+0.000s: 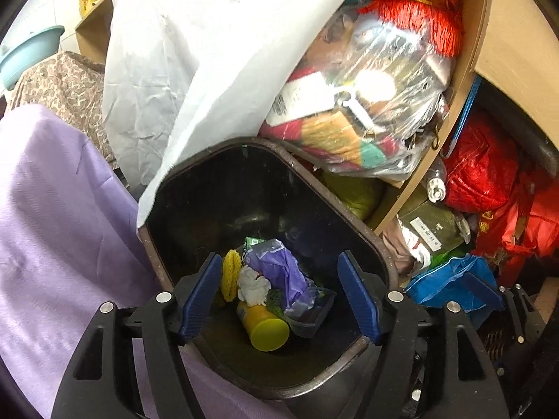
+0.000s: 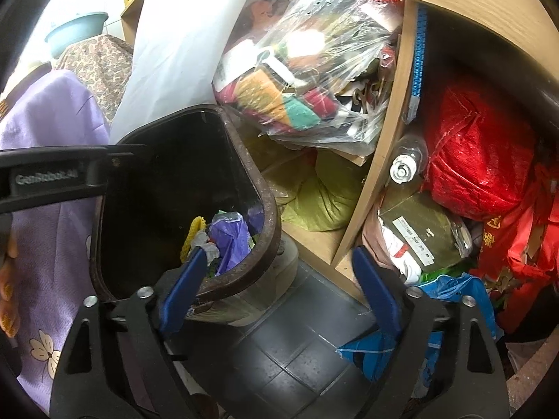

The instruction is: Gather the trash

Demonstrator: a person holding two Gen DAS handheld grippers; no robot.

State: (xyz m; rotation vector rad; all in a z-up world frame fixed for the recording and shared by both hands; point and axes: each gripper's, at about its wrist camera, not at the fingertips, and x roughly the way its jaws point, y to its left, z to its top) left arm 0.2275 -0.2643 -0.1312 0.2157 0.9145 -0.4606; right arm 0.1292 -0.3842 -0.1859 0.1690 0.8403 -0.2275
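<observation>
Two grippers: left gripper [image 1: 281, 300] and right gripper [image 2: 279, 289] both apart, empty
Bin [image 1: 370, 241]: directly below left gripper; right gripper straddles its near-right rim
Nearer: left

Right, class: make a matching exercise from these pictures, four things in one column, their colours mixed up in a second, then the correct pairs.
Things:
1. bottle cap in the bin
2. crumpled tissue
3. crumpled plastic bag in the bin
4. big sack on the right

Colours:
A. red
B. white
C. yellow
D. purple

Pairs: 1-C, 2-B, 3-D, 4-A
</observation>
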